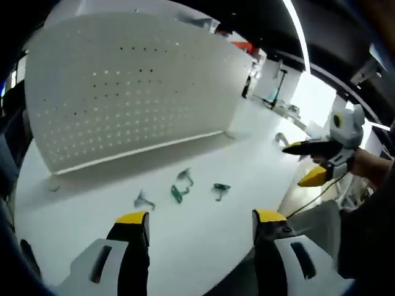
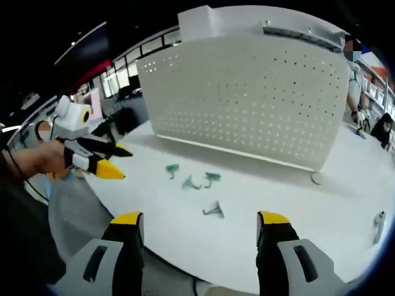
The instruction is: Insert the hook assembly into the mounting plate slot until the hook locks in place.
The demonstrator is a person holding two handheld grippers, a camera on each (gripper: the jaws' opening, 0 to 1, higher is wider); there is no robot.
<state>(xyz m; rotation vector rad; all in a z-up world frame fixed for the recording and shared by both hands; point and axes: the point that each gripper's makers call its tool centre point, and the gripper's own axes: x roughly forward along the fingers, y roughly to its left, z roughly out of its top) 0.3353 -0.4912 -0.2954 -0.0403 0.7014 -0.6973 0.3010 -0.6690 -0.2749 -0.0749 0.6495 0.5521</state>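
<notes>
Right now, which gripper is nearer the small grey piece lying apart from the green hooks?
Right. The grey piece lies on the table just beside the right gripper; the left gripper sits farther off, facing the hooks.

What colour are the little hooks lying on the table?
The hooks are green, teal-ish, lying on the white table. The right gripper view shows them best.
</notes>
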